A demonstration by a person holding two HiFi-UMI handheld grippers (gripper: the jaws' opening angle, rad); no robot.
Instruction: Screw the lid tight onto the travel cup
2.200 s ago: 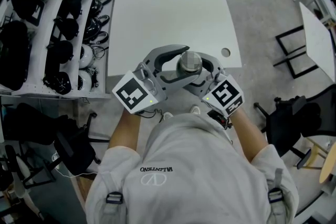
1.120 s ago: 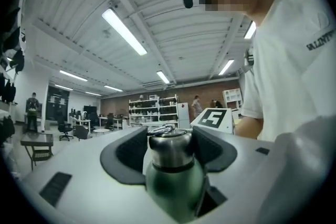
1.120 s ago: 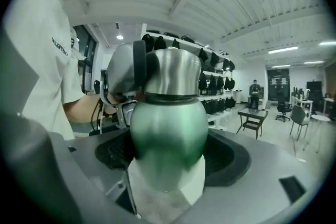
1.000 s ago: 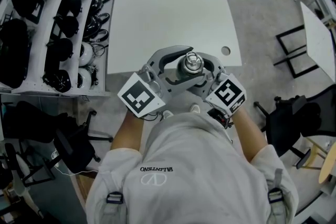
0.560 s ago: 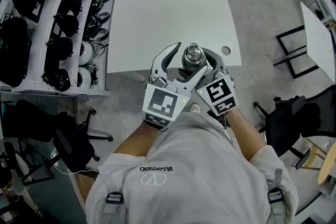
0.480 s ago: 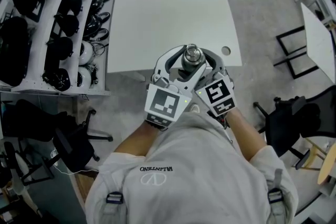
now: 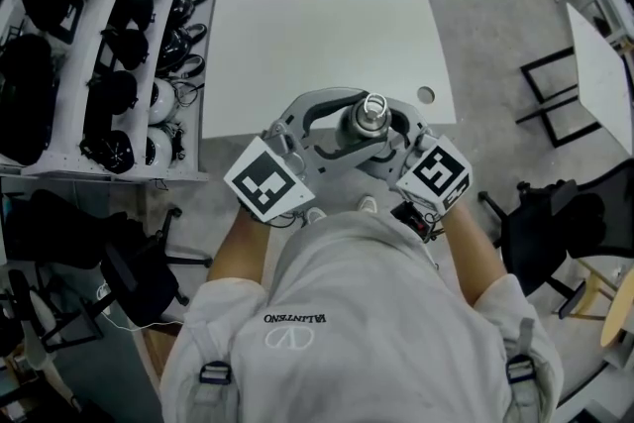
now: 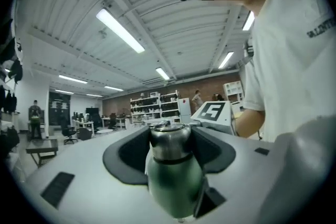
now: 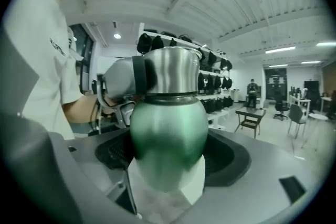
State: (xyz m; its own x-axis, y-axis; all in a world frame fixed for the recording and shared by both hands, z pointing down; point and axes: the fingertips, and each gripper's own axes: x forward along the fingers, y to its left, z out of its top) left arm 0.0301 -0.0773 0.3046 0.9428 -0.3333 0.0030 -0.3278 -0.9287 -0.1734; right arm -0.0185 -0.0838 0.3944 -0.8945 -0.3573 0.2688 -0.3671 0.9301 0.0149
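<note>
Lid (image 7: 369, 117) sits between closing left tongs (image 8: 169, 136); right tongs (image 9: 168, 144) grip travel cup (image 8: 173, 181).

Green body of the travel cup (image 9: 167, 128) hidden under its lid (image 7: 371, 110) in head view

Main surface is a plain white tabletop (image 7: 317, 35), roughly square, with one small round hole (image 7: 426, 96) near its front right corner. It stands on a grey concrete floor (image 7: 495, 25). Just beside it on the left is a white shelf rack (image 7: 99, 175) loaded with black gear (image 7: 30, 104), helmets or headsets, can't really tell. A couple of white helmet-like things (image 7: 160, 104) sit lower down. Off to the right on the floor there's a second white table (image 7: 599, 74), a black frame (image 7: 550, 99) near it, and a black office chair (image 7: 535, 223) closer in.
</note>
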